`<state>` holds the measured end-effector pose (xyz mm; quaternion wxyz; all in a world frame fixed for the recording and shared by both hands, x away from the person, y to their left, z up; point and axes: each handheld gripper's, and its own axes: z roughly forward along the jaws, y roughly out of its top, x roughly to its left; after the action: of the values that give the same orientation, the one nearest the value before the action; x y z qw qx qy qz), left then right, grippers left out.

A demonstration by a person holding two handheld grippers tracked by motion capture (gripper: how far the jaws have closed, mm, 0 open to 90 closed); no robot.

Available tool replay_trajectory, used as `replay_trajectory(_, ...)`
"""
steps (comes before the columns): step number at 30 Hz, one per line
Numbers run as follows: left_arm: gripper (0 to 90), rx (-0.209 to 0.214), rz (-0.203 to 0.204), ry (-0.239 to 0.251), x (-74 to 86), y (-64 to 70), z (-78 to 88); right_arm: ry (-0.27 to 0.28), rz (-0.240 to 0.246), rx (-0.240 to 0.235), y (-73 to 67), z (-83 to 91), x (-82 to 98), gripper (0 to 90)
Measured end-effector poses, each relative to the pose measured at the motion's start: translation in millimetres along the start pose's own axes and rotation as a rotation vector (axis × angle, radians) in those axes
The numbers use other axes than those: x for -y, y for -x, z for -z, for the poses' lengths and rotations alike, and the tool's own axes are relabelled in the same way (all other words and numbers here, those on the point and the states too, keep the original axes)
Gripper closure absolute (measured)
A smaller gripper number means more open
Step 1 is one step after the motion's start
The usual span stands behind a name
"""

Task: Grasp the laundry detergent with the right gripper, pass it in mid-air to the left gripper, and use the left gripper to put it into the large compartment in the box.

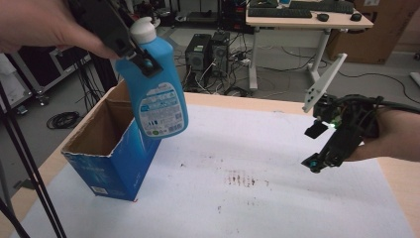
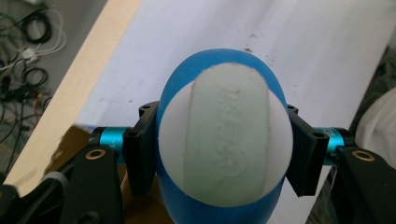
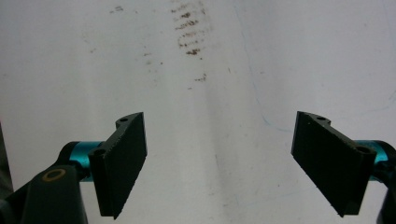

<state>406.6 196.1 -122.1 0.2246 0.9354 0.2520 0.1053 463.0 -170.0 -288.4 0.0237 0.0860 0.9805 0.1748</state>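
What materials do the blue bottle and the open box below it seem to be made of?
Blue bottle: probably plastic, smooth with a slight sheen, a matte white cap with moulded lettering and a printed label. Open box: probably cardboard, with a dull brown inside, a printed blue outside and a ragged, torn top edge.

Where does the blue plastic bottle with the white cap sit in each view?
High view: the blue plastic bottle with the white cap hangs upper left, above the open cardboard box, gripped at the neck by the left claw.
Left gripper view: bottle at centre, seen cap-on.
Right gripper view: no bottle here.
Shared landmark: the white table cover with brown stains.
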Motion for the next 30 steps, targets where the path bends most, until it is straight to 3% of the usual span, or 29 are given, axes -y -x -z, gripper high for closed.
replay_trajectory(9,38.2,-0.102,0.157,0.002,29.9,-17.9,27.7,0.012,-0.054,0.015,13.9,7.4,16.2,17.6)
replay_trajectory(15,38.2,-0.144,0.22,-0.018,43.9,-24.6,34.4,0.016,-0.069,0.028,21.0,11.3,24.3,17.6)
replay_trajectory(18,38.2,-0.17,0.266,-0.032,53.2,-28.2,36.7,0.028,-0.103,0.036,27.3,15.1,32.1,17.6)
replay_trajectory(23,38.2,-0.19,0.301,-0.046,60.7,-30.6,37.0,0.025,-0.111,0.037,31.0,15.2,35.4,17.6)
replay_trajectory(30,38.2,-0.204,0.319,-0.064,68.3,-32.0,33.2,0.025,-0.106,0.037,34.6,14.8,33.9,17.6)
